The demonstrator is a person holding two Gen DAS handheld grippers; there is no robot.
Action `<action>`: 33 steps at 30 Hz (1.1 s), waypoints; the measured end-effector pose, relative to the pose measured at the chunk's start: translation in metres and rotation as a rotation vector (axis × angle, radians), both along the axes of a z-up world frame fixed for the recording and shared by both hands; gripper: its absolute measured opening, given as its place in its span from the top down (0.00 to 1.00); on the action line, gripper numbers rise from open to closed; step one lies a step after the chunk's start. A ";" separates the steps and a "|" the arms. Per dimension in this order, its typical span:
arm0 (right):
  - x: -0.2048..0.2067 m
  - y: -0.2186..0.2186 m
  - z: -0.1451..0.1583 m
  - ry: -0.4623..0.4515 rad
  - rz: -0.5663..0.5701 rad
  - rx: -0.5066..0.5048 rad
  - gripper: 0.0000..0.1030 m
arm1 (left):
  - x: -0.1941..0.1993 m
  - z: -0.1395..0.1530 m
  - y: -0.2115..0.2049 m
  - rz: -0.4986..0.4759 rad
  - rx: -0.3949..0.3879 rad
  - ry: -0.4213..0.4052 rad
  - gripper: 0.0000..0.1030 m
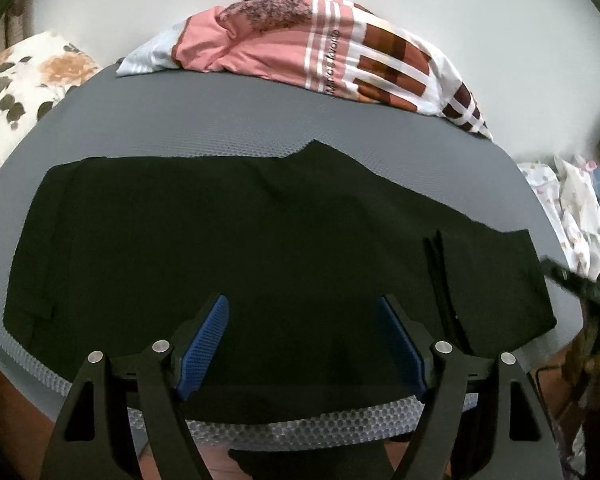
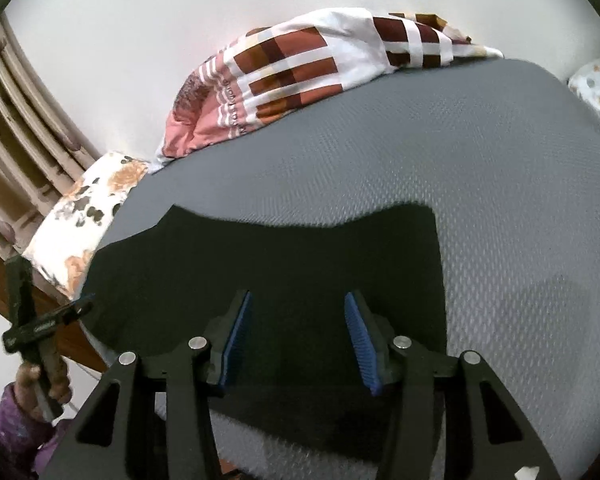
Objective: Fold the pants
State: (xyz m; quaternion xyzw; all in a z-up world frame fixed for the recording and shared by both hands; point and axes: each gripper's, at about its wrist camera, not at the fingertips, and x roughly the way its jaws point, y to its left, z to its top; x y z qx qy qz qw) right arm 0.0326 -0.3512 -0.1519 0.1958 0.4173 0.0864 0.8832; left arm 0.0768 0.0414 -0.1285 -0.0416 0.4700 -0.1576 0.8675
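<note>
pants (image 1: 228,236) flat on grey bed (image 1: 260,128), beneath and ahead of both claws | left claw (image 1: 304,344) wide, empty | right claw (image 2: 296,340) half-open, empty

Black pants (image 1: 228,240) on grey mat (image 1: 260,120); pink-and-brown striped bedding (image 1: 320,48)

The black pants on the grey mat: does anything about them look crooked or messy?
Slightly. The pants lie flat on the mat, but their far edge is uneven, with one bump jutting up. Nothing torn or spilled shows.
</note>
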 end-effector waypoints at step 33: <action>0.012 -0.034 -0.009 -0.014 -0.133 0.111 0.88 | 0.007 0.013 0.052 0.084 -0.016 -0.032 0.25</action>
